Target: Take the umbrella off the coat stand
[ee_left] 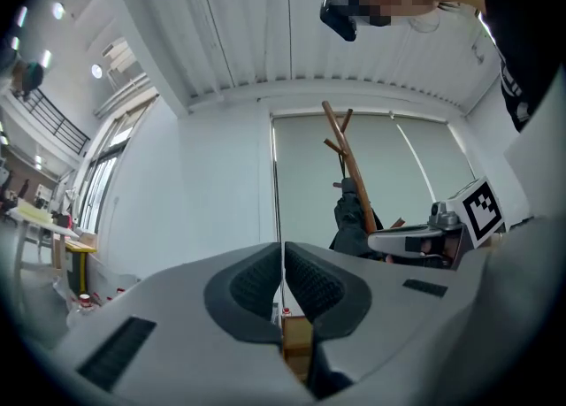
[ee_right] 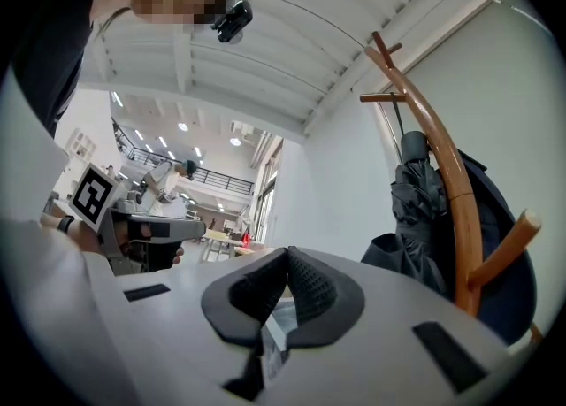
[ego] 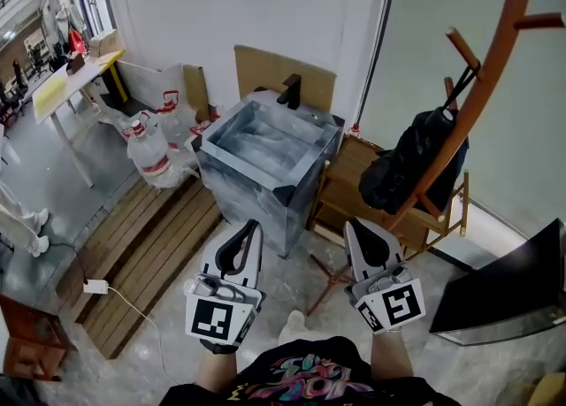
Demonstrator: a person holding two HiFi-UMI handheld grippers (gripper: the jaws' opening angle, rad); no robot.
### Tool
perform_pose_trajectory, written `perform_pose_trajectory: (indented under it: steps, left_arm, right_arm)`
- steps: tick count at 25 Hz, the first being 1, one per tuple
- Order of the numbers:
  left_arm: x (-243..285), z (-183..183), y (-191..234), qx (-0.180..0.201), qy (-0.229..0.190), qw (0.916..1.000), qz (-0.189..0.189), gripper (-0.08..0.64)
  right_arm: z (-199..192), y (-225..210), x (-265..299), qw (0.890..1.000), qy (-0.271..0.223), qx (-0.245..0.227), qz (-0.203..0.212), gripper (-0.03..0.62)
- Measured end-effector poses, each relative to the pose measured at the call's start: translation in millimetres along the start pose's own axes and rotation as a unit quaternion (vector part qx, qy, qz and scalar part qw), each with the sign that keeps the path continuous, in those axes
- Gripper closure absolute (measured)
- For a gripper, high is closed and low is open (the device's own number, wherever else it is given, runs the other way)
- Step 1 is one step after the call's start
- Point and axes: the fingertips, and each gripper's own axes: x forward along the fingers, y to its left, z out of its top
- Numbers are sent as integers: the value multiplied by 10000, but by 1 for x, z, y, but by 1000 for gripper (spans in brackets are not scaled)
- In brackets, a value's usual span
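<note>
bare concrete floor (ego: pixel 495 369) spreads below a white wall. the wooden coat stand (ego: pixel 485 77) curves up at the right, and the folded black umbrella (ego: pixel 414 164) hangs from one of its pegs, bunched against the stem, well apart from both grippers. under it sits a low wooden rack (ego: pixel 349 185). next to that, straight ahead of the grippers, stands a grey marbled basin block (ego: pixel 265 155) with a black tap (ego: pixel 290 91). water bottles (ego: pixel 149 149) and wooden planks (ego: pixel 150 249) lie at the left, and a dark panel (ego: pixel 513 291) leans at the lower right. the left gripper (ego: pixel 250 227) and the right gripper (ego: pixel 358 227) are held side by side, each with its jaws closed together on nothing.
</note>
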Motion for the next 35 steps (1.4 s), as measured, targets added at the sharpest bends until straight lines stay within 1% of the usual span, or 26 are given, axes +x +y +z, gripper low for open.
perform_pose_trajectory:
  steps: [3, 6, 11, 16, 20, 26, 31, 35]
  left_arm:
    - [42, -7, -6, 127, 27, 9994, -334, 528]
    - [70, -11, -17, 193, 16, 9977, -643, 528]
    - [102, -15, -31, 141, -17, 9949, -1001, 528]
    - [127, -19, -46, 51, -49, 9897, -1427, 528]
    - [142, -19, -63, -21, -84, 9822, -1878, 528]
    - [162, -24, -83, -161, -89, 9674, -2526, 528]
    - [171, -25, -92, -241, -108, 9566, -2902, 528]
    - [176, -26, -98, -308, -137, 9478, -3170, 528]
  right_arm:
    - [1, -30, 9, 9998, 30, -117, -158, 586]
    - [1, -49, 11, 9993, 48, -220, -287, 586]
    - [2, -69, 11, 9982, 27, -248, -547, 586]
    - [7, -87, 0, 9950, -10, -307, -954, 586]
    - [12, -99, -9, 9901, 5, -358, -1359, 586]
    - [16, -112, -15, 9809, 92, -475, -1883, 586]
    - [18, -118, -17, 9737, 110, -533, -2211, 586]
    - [18, -120, -19, 9699, 100, -495, -2383, 586]
